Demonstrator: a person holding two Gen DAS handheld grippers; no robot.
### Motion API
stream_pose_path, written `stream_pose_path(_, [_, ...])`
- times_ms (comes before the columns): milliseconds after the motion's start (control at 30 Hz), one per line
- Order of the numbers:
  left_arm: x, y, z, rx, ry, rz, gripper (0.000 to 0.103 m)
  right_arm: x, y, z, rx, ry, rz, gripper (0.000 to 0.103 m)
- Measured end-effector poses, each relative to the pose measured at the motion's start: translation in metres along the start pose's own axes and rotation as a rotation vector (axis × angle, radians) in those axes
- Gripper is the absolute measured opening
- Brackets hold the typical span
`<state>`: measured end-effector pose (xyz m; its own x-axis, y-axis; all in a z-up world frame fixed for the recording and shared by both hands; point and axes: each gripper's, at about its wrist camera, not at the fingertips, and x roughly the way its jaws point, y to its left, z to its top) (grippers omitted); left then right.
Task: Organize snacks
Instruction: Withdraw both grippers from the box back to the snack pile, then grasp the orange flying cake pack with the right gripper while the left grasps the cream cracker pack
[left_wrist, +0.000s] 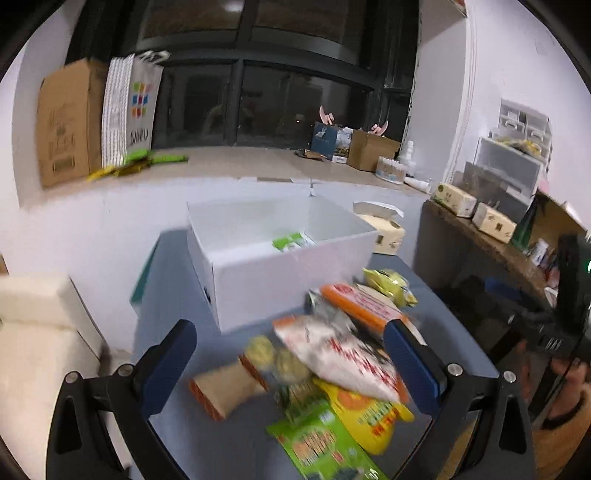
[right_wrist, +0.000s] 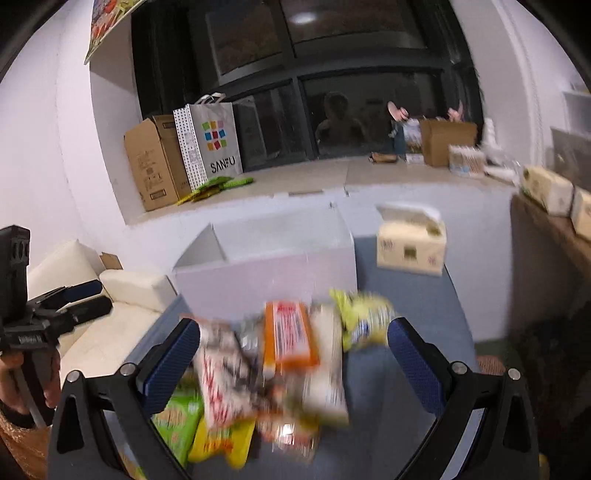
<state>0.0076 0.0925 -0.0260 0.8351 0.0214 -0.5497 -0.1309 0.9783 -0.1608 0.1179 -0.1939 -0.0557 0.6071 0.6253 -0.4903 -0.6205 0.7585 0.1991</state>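
A blue counter (left_wrist: 177, 273) is sitting by a white wall under a dark window. An open white cardboard box (left_wrist: 280, 273) is standing behind a pile of bright snack packets (left_wrist: 332, 354). The left claw (left_wrist: 291, 369) and right claw (right_wrist: 293, 365) are hanging wide open over the pile, holding nothing. A tissue box (right_wrist: 410, 247) is sitting beside the white box.

White walls (right_wrist: 44, 155) — dark window (left_wrist: 266, 103) (night outside).

Both grippers are held out level side by side, the left gripper (left_wrist: 290, 360) and the right gripper (right_wrist: 293, 356) each with blue-padded jaws spread wide and empty, a hand (right_wrist: 22, 384) clutching the left one's handle.
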Motion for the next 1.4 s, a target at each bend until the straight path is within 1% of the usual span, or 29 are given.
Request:
stream_pose_path(67, [-0.006, 0.001, -0.011, -0.023, 0.000, 0.002, 0.103, -0.005, 0.002, -0.014, -0.011, 0.024, -0.001, 0.103])
stream_pose_path(100, [-0.009, 0.001, -0.016, -0.026, 0.002, -0.008, 0.103, -0.007, 0.002, -0.018, -0.022, 0.029, -0.004, 0.103])
stream_pose_path(133, [-0.010, 0.001, -0.019, -0.024, 0.002, -0.016, 0.103, -0.007, 0.004, -0.020, -0.035, 0.032, -0.013, 0.103])
stream_pose_path(233, [-0.008, -0.001, -0.024, -0.007, 0.014, 0.001, 0.103, -0.003, 0.007, -0.022, -0.080, 0.039, -0.040, 0.103])
stream_pose_path(300, [-0.007, -0.002, -0.025, -0.007, 0.013, -0.001, 0.103, 0.006, 0.005, -0.020, -0.070, 0.064, -0.029, 0.103])
stream_pose_path(400, [-0.006, 0.002, -0.028, -0.026, 0.019, -0.030, 0.103, 0.028, 0.003, -0.012, -0.058, 0.116, 0.032, 0.103])
stream_pose_path(500, [-0.004, 0.003, -0.029, -0.023, 0.024, -0.033, 0.103, 0.061, 0.005, -0.001, -0.068, 0.190, 0.045, 0.103])
stream_pose_path(567, [-0.004, 0.005, -0.030, -0.024, 0.026, -0.025, 0.103, 0.085, 0.006, 0.006, -0.070, 0.235, 0.073, 0.103])
stream_pose_path(633, [-0.002, 0.007, -0.030, -0.028, 0.034, -0.028, 0.103, 0.104, 0.008, 0.012, -0.082, 0.263, 0.086, 0.103])
stream_pose_path(767, [0.001, 0.011, -0.032, -0.036, 0.042, -0.027, 0.103, 0.153, 0.013, 0.017, -0.129, 0.363, 0.075, 0.103])
stream_pose_path(867, [0.002, 0.015, -0.033, -0.041, 0.049, -0.025, 0.103, 0.178, 0.013, 0.013, -0.149, 0.424, 0.054, 0.103])
stream_pose_path(900, [0.003, 0.017, -0.034, -0.043, 0.052, -0.023, 0.103, 0.184, 0.013, 0.011, -0.154, 0.439, 0.046, 0.100])
stream_pose_path(933, [0.003, 0.018, -0.035, -0.045, 0.054, -0.022, 0.103, 0.186, 0.014, 0.010, -0.164, 0.441, 0.035, 0.095])
stream_pose_path(967, [0.004, 0.020, -0.035, -0.047, 0.056, -0.021, 0.103, 0.186, 0.016, 0.008, -0.185, 0.437, 0.020, 0.093])
stream_pose_path(1000, [0.005, 0.022, -0.036, -0.052, 0.060, -0.019, 0.103, 0.185, 0.018, 0.008, -0.192, 0.439, 0.026, 0.085])
stream_pose_path(1067, [0.007, 0.025, -0.037, -0.061, 0.066, -0.016, 0.103, 0.179, 0.020, 0.009, -0.194, 0.430, 0.021, 0.062])
stream_pose_path(1100, [0.009, 0.026, -0.038, -0.068, 0.070, -0.017, 0.103, 0.175, 0.022, 0.009, -0.195, 0.423, 0.018, 0.058])
stream_pose_path(1200, [0.012, 0.029, -0.040, -0.069, 0.077, -0.022, 0.103, 0.167, 0.018, 0.007, -0.173, 0.414, 0.043, 0.057])
stream_pose_path(1267, [0.013, 0.031, -0.041, -0.060, 0.084, -0.029, 0.103, 0.158, 0.014, 0.007, -0.158, 0.399, 0.038, 0.057])
stream_pose_path(1367, [0.019, 0.036, -0.043, -0.040, 0.108, -0.045, 0.103, 0.138, 0.011, 0.011, -0.126, 0.355, 0.075, 0.057])
stream_pose_path(1400, [0.023, 0.039, -0.044, -0.032, 0.127, -0.048, 0.103, 0.129, 0.011, 0.013, -0.122, 0.331, 0.075, 0.057])
